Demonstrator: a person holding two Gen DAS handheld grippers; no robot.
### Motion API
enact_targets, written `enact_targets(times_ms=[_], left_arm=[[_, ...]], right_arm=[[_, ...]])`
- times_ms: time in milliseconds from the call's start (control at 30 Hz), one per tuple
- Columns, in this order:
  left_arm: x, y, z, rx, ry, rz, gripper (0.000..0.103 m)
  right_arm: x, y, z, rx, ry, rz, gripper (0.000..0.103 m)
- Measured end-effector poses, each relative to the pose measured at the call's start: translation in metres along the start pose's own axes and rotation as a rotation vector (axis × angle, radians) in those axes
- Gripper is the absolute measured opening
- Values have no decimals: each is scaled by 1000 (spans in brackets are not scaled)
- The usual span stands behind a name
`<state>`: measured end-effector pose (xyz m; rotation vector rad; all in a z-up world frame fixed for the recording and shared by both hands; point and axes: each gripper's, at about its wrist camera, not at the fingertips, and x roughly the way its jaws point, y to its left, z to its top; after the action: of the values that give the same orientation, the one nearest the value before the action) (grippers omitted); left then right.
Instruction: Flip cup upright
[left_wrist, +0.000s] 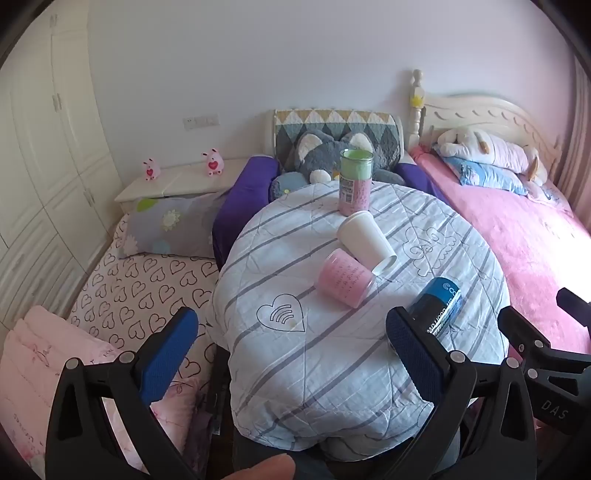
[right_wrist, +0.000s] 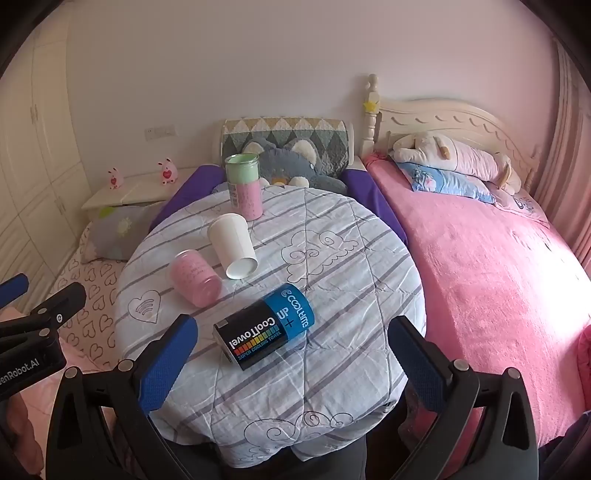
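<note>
White cup (right_wrist: 233, 244) on its side beside pink jar (right_wrist: 195, 283), left tool (left_wrist: 291, 334) and right tool (right_wrist: 291, 338) level short of it, jaws apart, empty.

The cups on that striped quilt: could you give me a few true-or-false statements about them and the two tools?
1. The white cup lies on its side. True.
2. The green-and-pink jar has tipped over. False: it stands upright at the far edge of the striped quilt.
3. The right tool grips the blue-and-black can. False: its jaws are open, and the can lies loose on the quilt between them.
4. The pink cup lies on its side beside the white cup. True.
5. The left tool holds a cup. False: it is open and holds nothing.
</note>
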<state>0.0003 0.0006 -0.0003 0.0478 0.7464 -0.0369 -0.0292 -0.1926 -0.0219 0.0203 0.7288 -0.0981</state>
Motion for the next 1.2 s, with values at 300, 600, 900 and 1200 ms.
enact_targets(times_ms=[300,600,900,1200], left_arm=[[-1,-1,-1,0,0,20,103],[3,-3,-3,5,5,19,103],[15,-6,-6,13,9,28,103],[16,-1,1,8,12,41,103]], right_arm=[[8,4,3,-18,15,-14,103],[17,1,2,-9,35,-1,103],[21,3,4,-18,36,4,103],[24,10,13,-35,36,15,103]])
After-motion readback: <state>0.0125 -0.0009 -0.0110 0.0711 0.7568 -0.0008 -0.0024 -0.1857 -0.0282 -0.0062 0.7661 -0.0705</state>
